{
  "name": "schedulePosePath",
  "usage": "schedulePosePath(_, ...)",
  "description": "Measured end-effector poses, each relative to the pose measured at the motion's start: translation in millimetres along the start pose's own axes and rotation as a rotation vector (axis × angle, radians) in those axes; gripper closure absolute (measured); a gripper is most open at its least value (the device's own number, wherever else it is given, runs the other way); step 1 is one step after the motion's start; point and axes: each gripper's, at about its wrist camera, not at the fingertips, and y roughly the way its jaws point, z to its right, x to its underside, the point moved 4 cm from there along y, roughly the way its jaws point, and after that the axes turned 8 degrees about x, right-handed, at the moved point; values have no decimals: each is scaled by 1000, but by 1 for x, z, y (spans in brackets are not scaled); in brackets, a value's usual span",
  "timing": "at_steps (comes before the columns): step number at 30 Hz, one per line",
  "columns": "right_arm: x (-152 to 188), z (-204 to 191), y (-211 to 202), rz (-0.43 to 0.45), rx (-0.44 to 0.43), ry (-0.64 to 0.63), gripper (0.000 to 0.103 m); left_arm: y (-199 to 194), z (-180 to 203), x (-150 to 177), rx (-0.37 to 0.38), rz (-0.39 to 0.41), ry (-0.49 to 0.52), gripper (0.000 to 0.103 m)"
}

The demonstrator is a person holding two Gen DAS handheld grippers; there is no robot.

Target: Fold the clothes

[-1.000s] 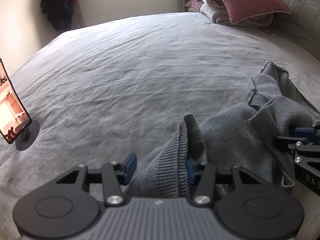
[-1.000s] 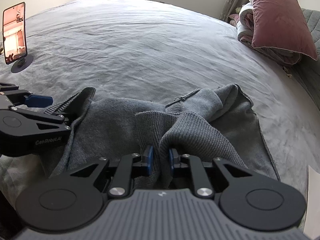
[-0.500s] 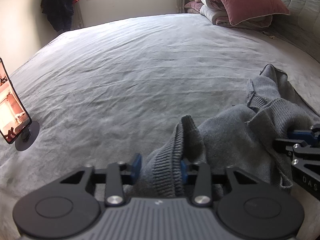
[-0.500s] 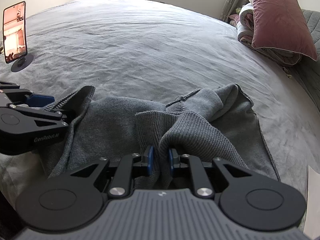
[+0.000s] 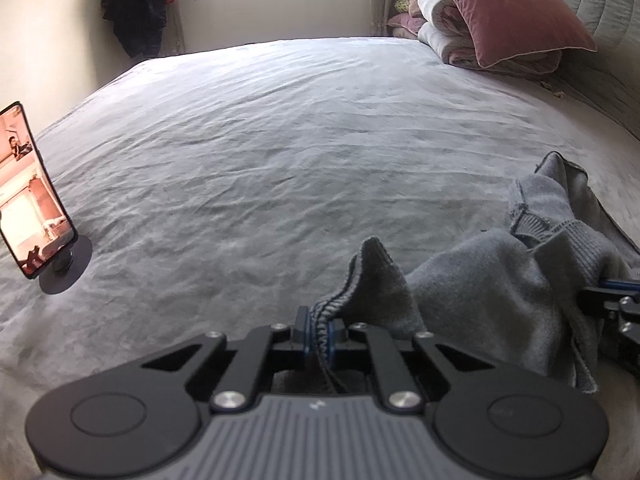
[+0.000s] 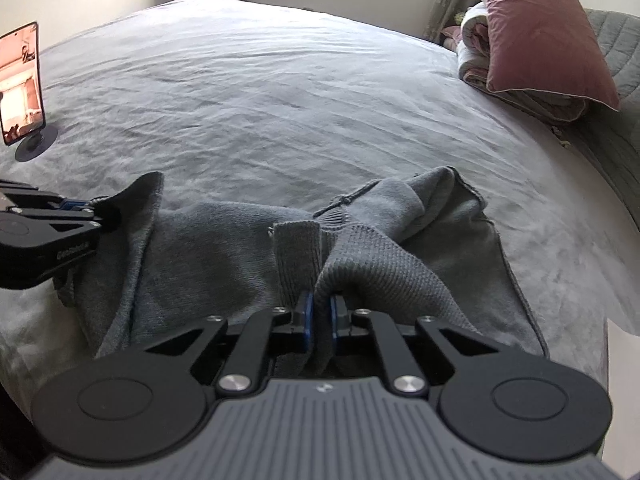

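We have just brought the left tool (image 5: 319,330) down from a wide spread onto the ribbed hem of the grey sweater (image 6: 224,248), its jaws now pinching the knit edge, while the right tool (image 6: 319,314) is closing tighter on a second ribbed fold it already held. With both edges gripped, we judge the garment ready to be lifted and spread for folding. The sweater is soft, thick, fine-ribbed at the cuffs and hem, and lies crumpled at the near edge of the bed (image 5: 320,140). Beyond it stretches a wrinkled grey velvety cover; a phone on a round stand (image 5: 28,196) sits to the left, and a dusty-pink pillow (image 6: 540,32) rests on folded quilts at the far side.
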Motion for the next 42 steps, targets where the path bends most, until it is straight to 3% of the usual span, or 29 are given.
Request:
schedulePosePath(9,1,20,-11,4,67,26,98,-6,-6,1,-45,16,22,96)
schedulePosePath(17,4,52,-44,110,283,122,102,-12,-10,7,-67,21,34,96)
schedulePosePath(25,1,67,-74,190,396,148,102,-20,-12,12,-75,32,49,96)
schedulePosePath(42,-8,49,-81,216,396,129,102,-30,-15,13,-84,47,46,96)
